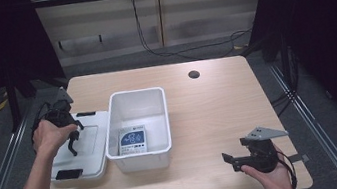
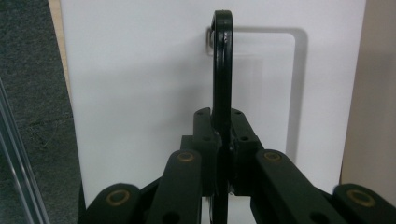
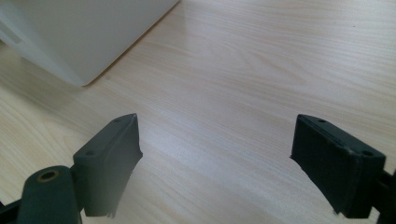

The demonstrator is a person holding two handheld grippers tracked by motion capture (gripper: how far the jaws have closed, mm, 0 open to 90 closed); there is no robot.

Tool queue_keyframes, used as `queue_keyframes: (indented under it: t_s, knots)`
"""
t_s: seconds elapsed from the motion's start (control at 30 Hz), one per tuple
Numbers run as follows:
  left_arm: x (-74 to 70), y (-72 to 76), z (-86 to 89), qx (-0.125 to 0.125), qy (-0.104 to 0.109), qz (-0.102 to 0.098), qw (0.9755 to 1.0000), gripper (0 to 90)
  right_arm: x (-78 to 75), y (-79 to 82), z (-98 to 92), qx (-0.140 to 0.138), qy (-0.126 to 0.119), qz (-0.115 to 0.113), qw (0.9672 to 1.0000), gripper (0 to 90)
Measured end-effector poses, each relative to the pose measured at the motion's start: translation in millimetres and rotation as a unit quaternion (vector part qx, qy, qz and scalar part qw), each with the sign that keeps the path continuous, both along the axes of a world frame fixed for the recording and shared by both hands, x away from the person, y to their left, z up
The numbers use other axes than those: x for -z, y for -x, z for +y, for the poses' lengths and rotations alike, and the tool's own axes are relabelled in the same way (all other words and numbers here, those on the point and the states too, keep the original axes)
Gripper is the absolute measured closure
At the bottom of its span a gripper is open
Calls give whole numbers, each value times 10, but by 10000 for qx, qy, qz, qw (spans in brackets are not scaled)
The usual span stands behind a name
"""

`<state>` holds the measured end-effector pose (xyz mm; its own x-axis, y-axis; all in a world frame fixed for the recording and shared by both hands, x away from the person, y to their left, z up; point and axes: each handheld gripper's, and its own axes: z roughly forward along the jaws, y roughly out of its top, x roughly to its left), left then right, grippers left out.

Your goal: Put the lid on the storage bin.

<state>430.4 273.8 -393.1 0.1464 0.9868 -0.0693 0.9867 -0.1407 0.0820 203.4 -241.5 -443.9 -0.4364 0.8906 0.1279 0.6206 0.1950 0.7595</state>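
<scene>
A: Where is the left hand-held gripper [image 1: 73, 141]?

B: Over the white lid [image 1: 88, 159], which lies flat on the surface [image 1: 220, 117] just left of the white bin [image 1: 156, 96]. In the left gripper view its jaws are clamped tight on a thin black handle [image 2: 222, 70] that stands up on edge from the lid [image 2: 140, 93].

A: Is the handle really pinched, or just between the pads?

B: Pinched. The pads press on both of its faces with no gap, and the handle's rounded end reaches well past the jaw tips, over the sunken panel in the middle of the lid.

A: Black bits on the lid?

B: Two latches, one at the far edge and one at the near edge [image 1: 68, 174].

A: And the bin?

B: Open, upright, touching the lid's right edge or just beside it; I cannot tell which. A flat card [image 1: 133, 140] with a blue and white print lies on its floor, toward the near wall.

A: The right hand-held gripper [image 1: 227, 159]?

B: Held low at the near right of the surface, well apart from the bin, pointing left. Its jaws stand wide with nothing between them, just bare wood [image 3: 243, 84] below; a corner of the bin [image 3: 79, 37] shows at the top left of its view.
</scene>
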Motion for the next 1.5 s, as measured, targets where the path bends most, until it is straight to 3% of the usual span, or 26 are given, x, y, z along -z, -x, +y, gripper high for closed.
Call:
queue_keyframes:
  t_s: [0.37, 0.53, 1.0, 1.2, 1.33, 1.5]
  knots:
    - [-142, 62, 50, 46, 17, -129, 9999, 846, 1, -1, -1, 11, 24, 3, 10000, 152]
    - [-200, 94, 80, 89, 32, -99, 9999, 846, 6, -10, 3, 36, 9, 47, 10000, 153]
    - [-434, 165, 186, 412, 104, -113, 9990, 846, 4, -7, 0, 17, 12, 22, 10000, 152]
    - [-481, 193, 185, 401, 214, -128, 9989, 846, 4, -6, 3, 15, -3, 40, 10000, 152]
    - [-573, 211, 177, 572, 153, -84, 9982, 846, 4, -6, 3, 10, 1, 35, 10000, 152]
    - [-666, 223, 170, 607, 207, -184, 9978, 846, 9, -13, 5, -3, 7, 37, 10000, 152]
